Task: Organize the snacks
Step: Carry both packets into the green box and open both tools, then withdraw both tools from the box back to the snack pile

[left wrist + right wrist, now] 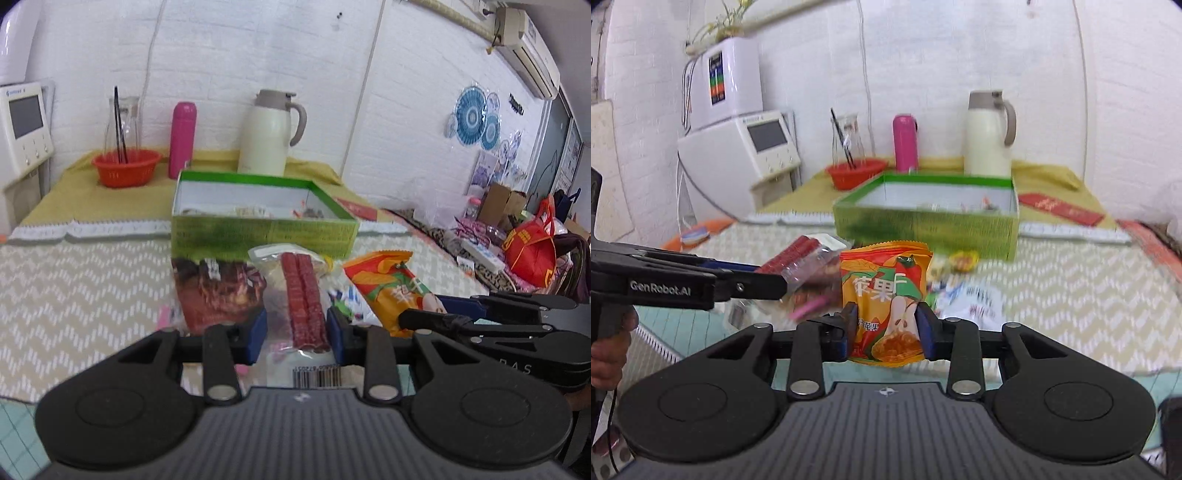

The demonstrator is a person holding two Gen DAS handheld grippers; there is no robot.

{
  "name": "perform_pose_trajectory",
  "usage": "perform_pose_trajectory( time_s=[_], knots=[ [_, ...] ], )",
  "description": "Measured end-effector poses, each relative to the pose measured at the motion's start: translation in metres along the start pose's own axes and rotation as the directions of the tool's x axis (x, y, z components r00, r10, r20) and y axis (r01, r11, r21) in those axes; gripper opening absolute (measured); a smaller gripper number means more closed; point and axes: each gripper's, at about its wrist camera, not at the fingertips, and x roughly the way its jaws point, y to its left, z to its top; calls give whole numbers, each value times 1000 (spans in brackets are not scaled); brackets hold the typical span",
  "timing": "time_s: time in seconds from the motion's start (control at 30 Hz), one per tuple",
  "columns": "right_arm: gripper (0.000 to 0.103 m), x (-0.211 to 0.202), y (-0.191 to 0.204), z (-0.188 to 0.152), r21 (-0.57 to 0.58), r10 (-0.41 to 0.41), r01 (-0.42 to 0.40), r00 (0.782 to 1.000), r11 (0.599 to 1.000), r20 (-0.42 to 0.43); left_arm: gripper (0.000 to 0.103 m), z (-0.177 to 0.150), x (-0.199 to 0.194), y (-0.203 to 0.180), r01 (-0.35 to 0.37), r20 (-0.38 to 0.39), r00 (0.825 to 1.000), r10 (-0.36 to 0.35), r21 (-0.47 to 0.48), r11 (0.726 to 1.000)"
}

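White-painted brick wall point(229, 55) behind, lit evenly and bright. White split air conditioner point(528, 48) mounted high at the right, blue patterned paper fans point(471, 116) pinned beneath it. Tabletop point(74, 280) covered in a beige zigzag-patterned cloth, with a mustard-yellow cloth point(70, 195) spread over the far part. On the yellow cloth: red plastic colander basket point(125, 168), clear glass carafe holding dark chopsticks point(122, 118), pink cylindrical flask point(182, 138), cream thermal jug with a grey lid and handle point(267, 134). White appliance with a grey screen point(764, 142) at the left, beneath a white wall unit point(727, 79). Cluttered bags and cardboard boxes point(517, 221) far right.
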Motion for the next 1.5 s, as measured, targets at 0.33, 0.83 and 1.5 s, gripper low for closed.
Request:
perform_pose_trajectory(
  time_s=[0.33,0.83,1.5],
  knots=[
    [59,43,-28,69,-14,-55,57,992,998,110,31,89,44,6,-43,104,994,39,40,998],
    [59,177,-78,92,46,-94,92,995,995,21,32,137,184,68,-122,-3,993,122,-37,992],
    [103,214,-78,74,-131,-121,123,992,984,22,97,125,214,76,-236,18,971,237,-44,971]
  ],
)
